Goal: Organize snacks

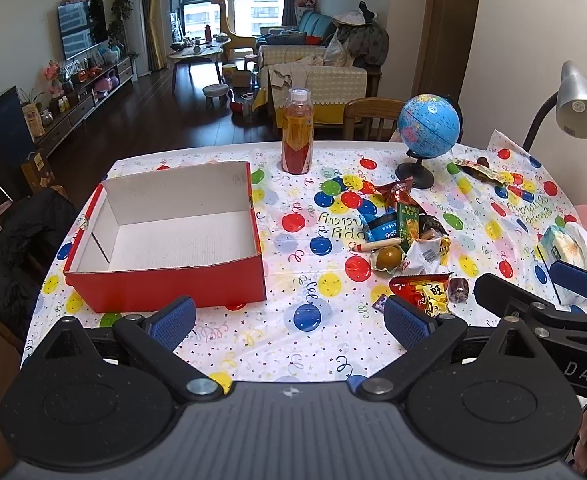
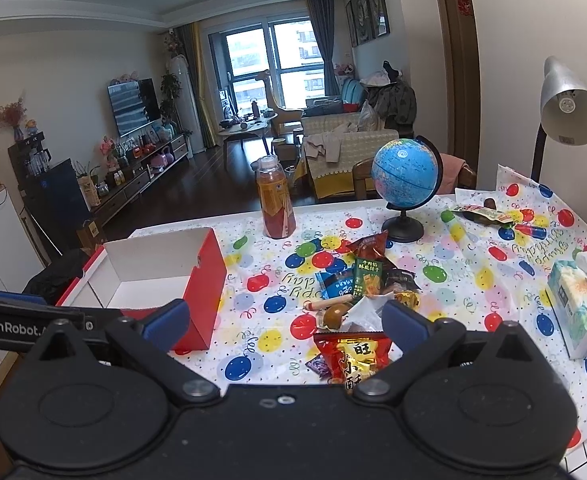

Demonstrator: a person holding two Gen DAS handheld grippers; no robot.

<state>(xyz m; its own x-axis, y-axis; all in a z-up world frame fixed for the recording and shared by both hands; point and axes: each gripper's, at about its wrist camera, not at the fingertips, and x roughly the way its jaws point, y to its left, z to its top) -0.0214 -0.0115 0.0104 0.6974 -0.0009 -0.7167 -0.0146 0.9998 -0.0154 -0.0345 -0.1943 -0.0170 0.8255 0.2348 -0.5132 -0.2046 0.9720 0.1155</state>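
Observation:
An empty red box [image 1: 165, 280] with a white inside stands on the left of the table; it also shows in the right wrist view [image 2: 203, 280]. A heap of snack packets [image 1: 409, 232] lies to its right, with a red and yellow packet [image 1: 425, 290] nearest; the same packet [image 2: 353, 354] lies just before my right gripper. My left gripper [image 1: 289, 322] is open and empty above the table's near edge, right of the box's front corner. My right gripper [image 2: 285, 326] is open and empty, over the near end of the heap [image 2: 367, 284].
A bottle of orange drink [image 1: 297, 132] stands behind the box. A blue globe [image 1: 427, 128], a desk lamp [image 1: 577, 108] and a tissue pack [image 1: 569, 248] stand at the right. More packets [image 1: 479, 170] lie at the far right. The table wears a balloon-print cloth [image 1: 293, 208].

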